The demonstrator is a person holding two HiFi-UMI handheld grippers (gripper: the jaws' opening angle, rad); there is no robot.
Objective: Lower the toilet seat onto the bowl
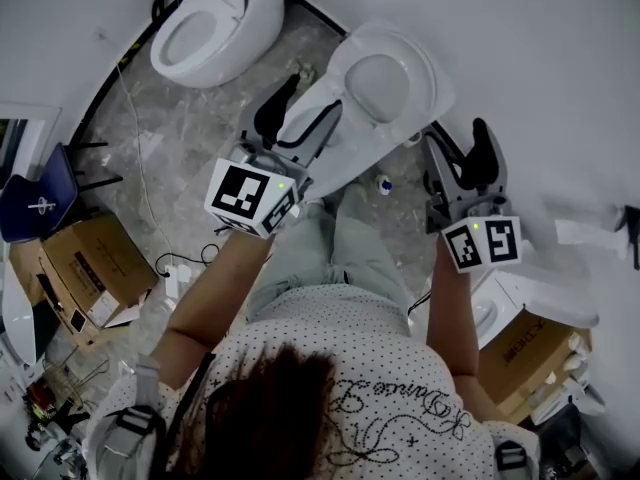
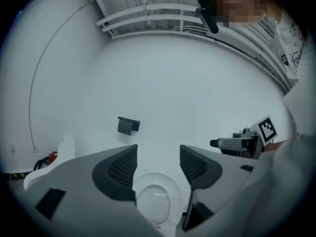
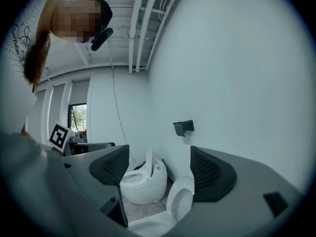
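Toilet seat (image 1: 378, 80) is up, standing off the back of the bowl (image 1: 338, 158) by the wall at the floor's far edge, its ring facing the person. Left gripper (image 1: 298, 118) and right gripper (image 1: 465, 158) are held level in front of it. Both sets of jaws are spread wide with nothing in them, likely squared up to catch the seat's rim and tip it forward. A second toilet (image 1: 215, 23) sits off to the left.

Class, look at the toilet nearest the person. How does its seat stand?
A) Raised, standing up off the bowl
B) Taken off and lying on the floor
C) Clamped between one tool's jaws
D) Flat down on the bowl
A: in the right gripper view the seat stands upright behind the bowl, not resting on its rim, and nothing grips it.
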